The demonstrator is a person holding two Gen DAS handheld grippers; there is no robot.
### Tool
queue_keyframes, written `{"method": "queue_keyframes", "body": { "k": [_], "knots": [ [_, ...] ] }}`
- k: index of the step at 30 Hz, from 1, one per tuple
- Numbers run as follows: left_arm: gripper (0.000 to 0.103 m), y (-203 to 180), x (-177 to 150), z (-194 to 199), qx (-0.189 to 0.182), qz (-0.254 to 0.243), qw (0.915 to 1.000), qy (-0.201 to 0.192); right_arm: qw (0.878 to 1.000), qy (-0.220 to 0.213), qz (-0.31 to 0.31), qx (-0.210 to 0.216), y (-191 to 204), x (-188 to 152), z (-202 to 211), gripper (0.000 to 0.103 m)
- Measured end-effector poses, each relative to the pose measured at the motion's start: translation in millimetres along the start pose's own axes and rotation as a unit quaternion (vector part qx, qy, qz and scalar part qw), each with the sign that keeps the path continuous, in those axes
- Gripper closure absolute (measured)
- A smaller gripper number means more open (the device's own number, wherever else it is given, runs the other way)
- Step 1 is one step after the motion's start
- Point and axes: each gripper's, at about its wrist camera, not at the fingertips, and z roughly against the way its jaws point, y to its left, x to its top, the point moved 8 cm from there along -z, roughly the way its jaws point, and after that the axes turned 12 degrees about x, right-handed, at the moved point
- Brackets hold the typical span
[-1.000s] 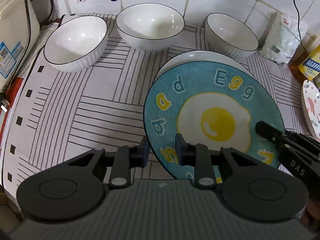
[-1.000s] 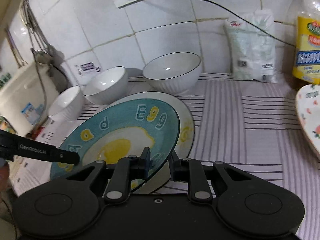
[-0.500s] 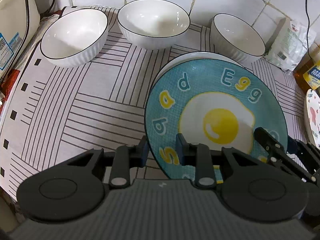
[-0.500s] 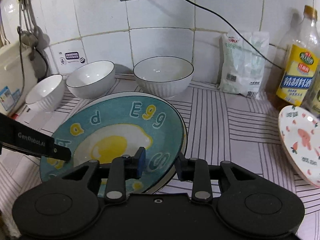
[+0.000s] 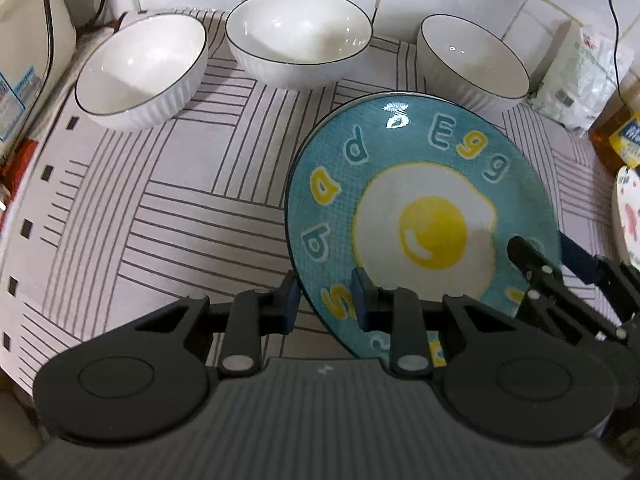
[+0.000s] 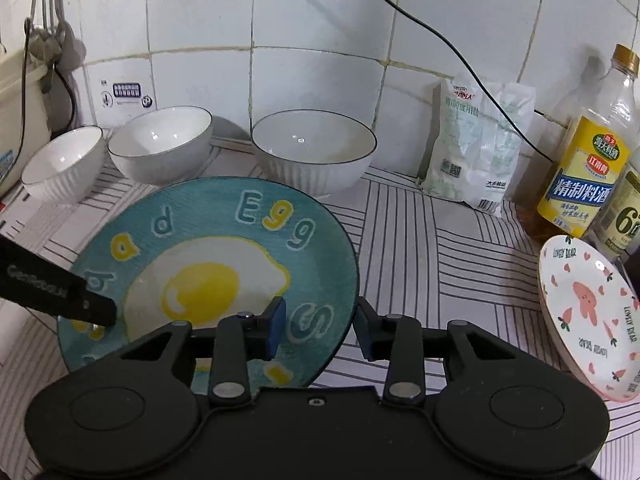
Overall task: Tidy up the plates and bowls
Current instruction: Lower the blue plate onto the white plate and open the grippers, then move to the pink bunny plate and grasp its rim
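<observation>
- The egg plate (image 5: 420,216), teal with a fried egg and coloured letters printed on it, lies on the striped worktop (image 5: 168,208) in front of three white bowls, with the rim of another plate showing under its far edge.
- The left bowl (image 5: 140,68), the middle bowl (image 5: 298,36) and the right bowl (image 5: 474,64) stand in a row along the tiled wall, each upright and apart from its neighbours.
- The left gripper (image 5: 325,304) straddles the near left rim of the egg plate with narrow jaws: one pad sits on the printed face, the other just outside the rim. Whether the pads actually press on the plate I cannot tell.
- The right gripper (image 6: 320,330) straddles the plate's near right rim, and its jaws are opening; the inner pad hovers over the printed face, the outer pad stands clear beside the rim, so the plate is released on this side.
- A white plate with pink bear prints (image 6: 588,316) rests at the far right, tilted, well apart from the egg plate.
- A bag (image 6: 476,144) and a yellow-labelled bottle (image 6: 588,160) stand against the wall to the right of the bowls.
</observation>
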Motion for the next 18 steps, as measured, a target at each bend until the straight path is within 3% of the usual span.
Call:
{"method": "queue_keyframes", "body": {
  "k": [3, 12, 16, 18],
  "knots": [
    [0.078, 0, -2, 6, 0.006, -0.005, 1.0, -0.002, 0.999, -0.008, -0.033, 0.027, -9, -2, 2, 0.061],
    [0.075, -14, -17, 50, 0.024, -0.054, 0.9981, -0.018, 0.997, 0.009, -0.063, 0.038, -46, -7, 49, 0.061],
    [0.062, -31, -30, 73, 0.039, -0.096, 0.9937, -0.043, 0.995, 0.021, -0.093, 0.039, -67, -8, 80, 0.053],
    [0.062, -39, -38, 83, 0.049, -0.114, 0.9909, -0.052, 0.991, 0.029, -0.125, 0.041, -81, -11, 95, 0.051]
  ]
}}
